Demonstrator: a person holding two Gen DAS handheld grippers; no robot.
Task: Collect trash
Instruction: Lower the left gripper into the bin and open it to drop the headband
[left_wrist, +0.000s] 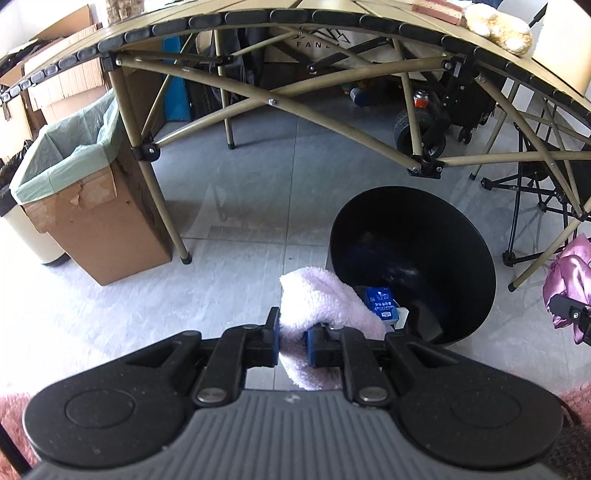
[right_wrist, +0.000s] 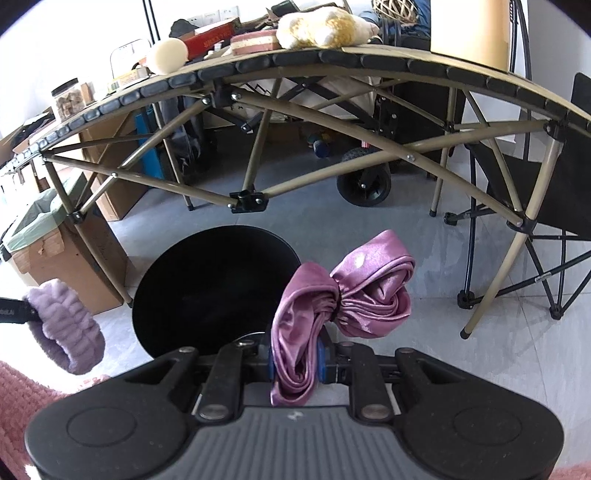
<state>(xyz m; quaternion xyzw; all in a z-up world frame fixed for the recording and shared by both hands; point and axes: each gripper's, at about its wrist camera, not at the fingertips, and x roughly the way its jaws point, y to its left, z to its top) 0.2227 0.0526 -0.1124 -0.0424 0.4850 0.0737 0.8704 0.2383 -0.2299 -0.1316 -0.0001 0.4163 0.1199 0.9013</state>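
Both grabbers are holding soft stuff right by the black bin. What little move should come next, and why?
Probably carry the left gripper a little forward, so the fluffy pink cloth hangs over the open black bin, then let go. The jaws are clamped on the cloth, which sits just at the bin's near rim, not clearly over the opening. The right gripper, clamped on the shiny purple fabric, could follow.

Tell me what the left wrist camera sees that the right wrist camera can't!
Only the left wrist view shows a blue box at the near rim of the black bin.

Only the right wrist view shows the jar and the red box on the table.

Both show the bin, the fluffy band in the left gripper, the shiny pink cloth in the right gripper, and the lined cardboard box.
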